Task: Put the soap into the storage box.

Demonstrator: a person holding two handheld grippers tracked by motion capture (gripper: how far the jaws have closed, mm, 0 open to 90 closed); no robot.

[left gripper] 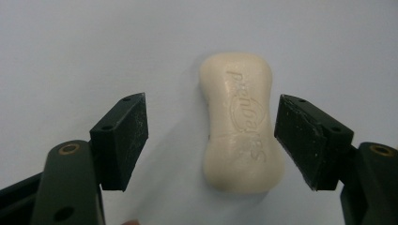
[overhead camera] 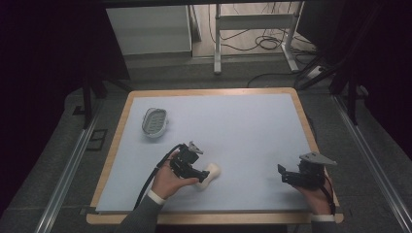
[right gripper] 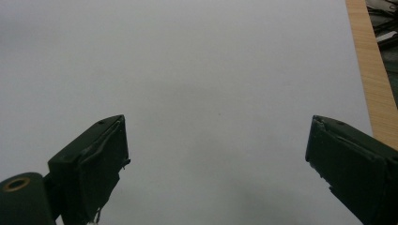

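Two black pads of the left gripper [left gripper: 211, 140] stand wide open around the soap [left gripper: 240, 124], one on each side, not touching it. Seen from high up, the soap [overhead camera: 210, 174] lies on the blue table [overhead camera: 243, 126] near 6 o'clock. At 4 o'clock the right gripper [overhead camera: 287, 174] is wide open with nothing inside. Far off at 10 o'clock sits the white soap dish [overhead camera: 154, 122].

A cream bar of soap [left gripper: 241, 123] lies flat on the pale worktop [left gripper: 70, 47], between the open jaws of the left hand-held gripper [left gripper: 211, 136]. The pads at nine and three o'clock stand clear of it.
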